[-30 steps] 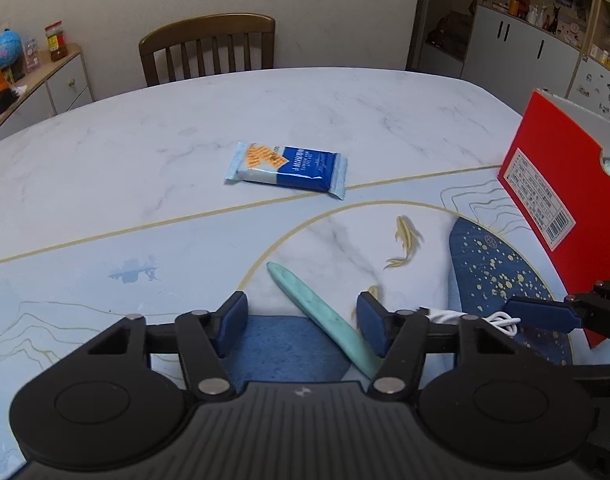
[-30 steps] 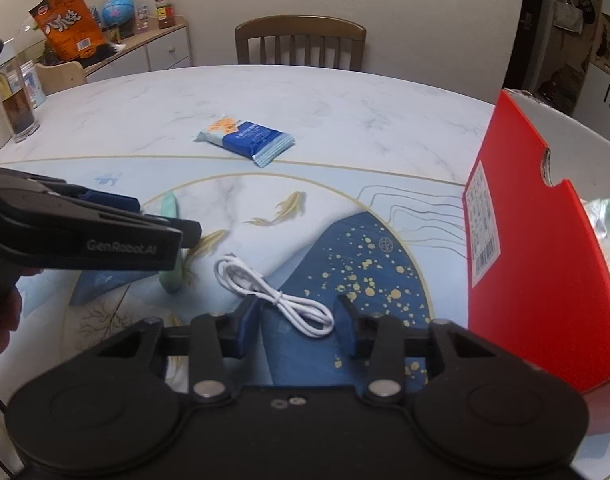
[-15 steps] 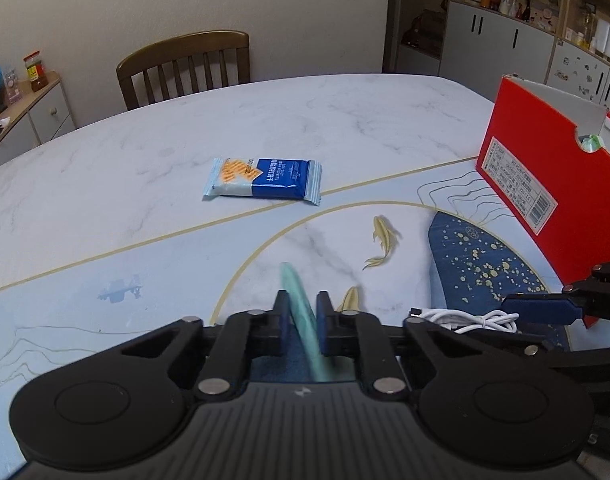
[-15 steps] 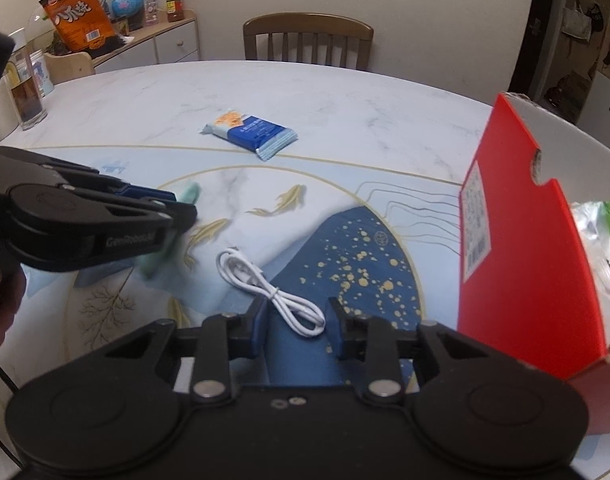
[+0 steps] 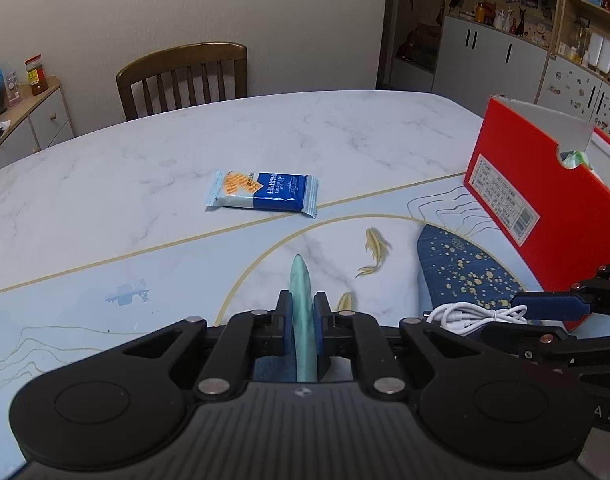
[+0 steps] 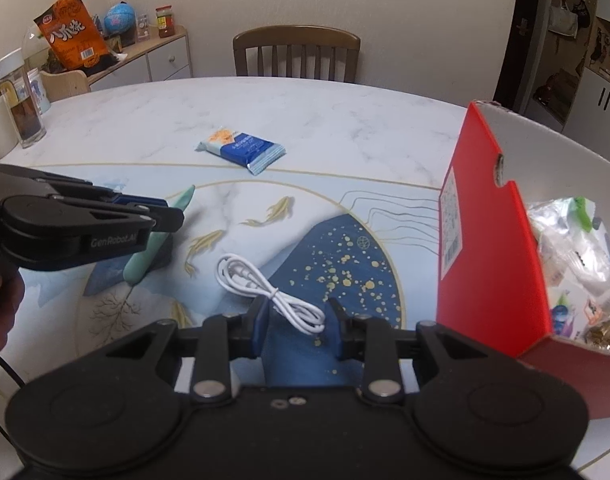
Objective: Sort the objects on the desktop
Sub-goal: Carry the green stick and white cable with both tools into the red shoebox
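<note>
The left gripper [image 5: 304, 322], wide apart a second ago with the green stick lying loose between its pads, is now clamped on that green stick [image 5: 303, 312], which sits left of the red box [image 6: 489, 240] and points toward the snack packet [image 5: 262, 196]. Judgement: first pick secured; lift and carry to the box come next. Right of the stick, the white cable [image 6: 265, 286] lies coiled on the table [image 5: 145, 168]; the right gripper [image 6: 295, 322] has narrowed around its near loop, pads not visibly pressing. Box already holds wrapped snacks. Readable: "GenRobot.AI" on the left gripper; box label too small.
</note>
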`<state>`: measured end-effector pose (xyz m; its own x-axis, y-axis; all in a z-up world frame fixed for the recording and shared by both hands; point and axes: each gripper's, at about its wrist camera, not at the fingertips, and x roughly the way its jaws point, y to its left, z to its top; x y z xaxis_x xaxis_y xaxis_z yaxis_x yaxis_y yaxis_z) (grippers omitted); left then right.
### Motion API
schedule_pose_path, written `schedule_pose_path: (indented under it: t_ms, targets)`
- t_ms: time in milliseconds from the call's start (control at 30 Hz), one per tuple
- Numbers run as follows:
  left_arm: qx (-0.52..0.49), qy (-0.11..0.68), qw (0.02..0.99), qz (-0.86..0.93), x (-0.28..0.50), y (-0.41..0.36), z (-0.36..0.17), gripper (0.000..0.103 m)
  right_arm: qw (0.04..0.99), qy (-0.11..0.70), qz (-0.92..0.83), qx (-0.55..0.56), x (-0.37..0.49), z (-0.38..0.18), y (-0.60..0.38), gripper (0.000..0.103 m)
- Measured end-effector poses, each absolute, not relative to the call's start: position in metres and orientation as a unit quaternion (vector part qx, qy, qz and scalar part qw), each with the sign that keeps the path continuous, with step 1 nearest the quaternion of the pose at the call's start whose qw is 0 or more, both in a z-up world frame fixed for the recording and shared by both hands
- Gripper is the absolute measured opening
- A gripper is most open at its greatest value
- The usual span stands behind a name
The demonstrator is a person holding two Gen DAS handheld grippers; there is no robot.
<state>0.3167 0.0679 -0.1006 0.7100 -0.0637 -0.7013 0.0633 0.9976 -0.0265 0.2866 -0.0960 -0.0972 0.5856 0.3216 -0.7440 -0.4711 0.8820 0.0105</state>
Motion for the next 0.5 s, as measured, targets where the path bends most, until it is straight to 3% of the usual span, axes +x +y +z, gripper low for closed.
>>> schedule_pose_path:
  t_ms: [500]
  targets:
    - [-0.008,0.368,0.928,-0.055,0.288,0.065,-0.068,0.009,0.898,0.373,0.220,-0.081,0.268,-0.059,-0.105,0.029]
